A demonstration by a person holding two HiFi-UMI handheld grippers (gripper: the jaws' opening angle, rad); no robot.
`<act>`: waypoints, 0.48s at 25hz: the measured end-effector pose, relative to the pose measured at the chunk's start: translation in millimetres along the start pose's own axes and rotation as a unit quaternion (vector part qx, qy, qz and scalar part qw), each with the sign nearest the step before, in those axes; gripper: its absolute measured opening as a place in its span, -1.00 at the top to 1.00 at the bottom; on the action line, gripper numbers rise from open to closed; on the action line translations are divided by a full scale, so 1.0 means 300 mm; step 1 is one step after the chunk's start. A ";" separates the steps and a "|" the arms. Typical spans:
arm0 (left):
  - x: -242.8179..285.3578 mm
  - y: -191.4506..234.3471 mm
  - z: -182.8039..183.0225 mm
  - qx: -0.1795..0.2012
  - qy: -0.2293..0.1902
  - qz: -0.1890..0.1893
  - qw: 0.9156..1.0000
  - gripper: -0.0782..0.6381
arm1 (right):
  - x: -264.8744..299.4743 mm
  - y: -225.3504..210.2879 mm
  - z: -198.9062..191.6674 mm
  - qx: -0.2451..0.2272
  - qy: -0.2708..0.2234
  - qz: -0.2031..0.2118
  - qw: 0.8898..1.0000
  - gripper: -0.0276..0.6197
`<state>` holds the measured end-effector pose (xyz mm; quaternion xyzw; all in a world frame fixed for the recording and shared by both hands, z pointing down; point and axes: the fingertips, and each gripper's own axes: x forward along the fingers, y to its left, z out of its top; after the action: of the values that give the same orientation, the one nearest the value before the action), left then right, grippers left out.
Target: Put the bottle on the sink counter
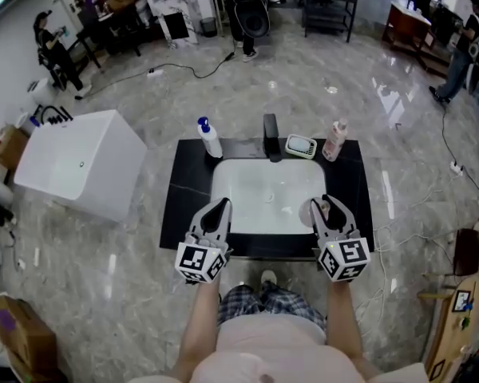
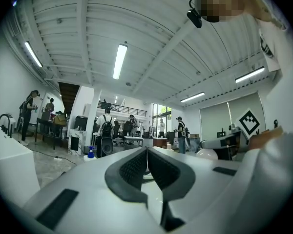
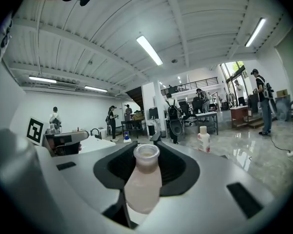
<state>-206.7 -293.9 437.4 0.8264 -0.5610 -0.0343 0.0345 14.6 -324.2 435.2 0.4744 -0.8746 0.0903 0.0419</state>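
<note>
Between right gripper (image 1: 326, 206) fingers (image 3: 180, 169): pale pink open-mouthed bottle (image 3: 142, 186), clamped; left gripper (image 2: 147, 150) fingers (image 2: 131, 170) together.

I see bare tabletop (image 1: 188, 194) left and right of the basin (image 1: 263, 194); along its back strip stand a pump bottle (image 1: 211, 139), faucet (image 1: 271, 136), soap dish (image 1: 301, 146) and pink bottle (image 1: 334, 140).

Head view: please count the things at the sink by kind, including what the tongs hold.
Bottles: 3 (blue-pump bottle, pink bottle, small bottle in the right tongs)
Soap dish: 1
Faucet: 1
Total: 5
</note>
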 end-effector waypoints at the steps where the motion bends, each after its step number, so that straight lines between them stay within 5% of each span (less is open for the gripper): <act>1: 0.022 0.007 -0.003 -0.001 0.001 0.000 1.000 0.70 | 0.022 -0.012 0.002 0.001 0.001 0.001 1.000 0.48; 12: 0.232 0.020 -0.023 0.001 0.017 -0.040 0.999 0.70 | 0.132 -0.109 0.019 0.003 -0.002 -0.024 1.000 0.48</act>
<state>-185.9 -360.6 443.7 0.8489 -0.5266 -0.0209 0.0416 20.6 -375.2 439.9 0.4954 -0.8629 0.0910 0.0413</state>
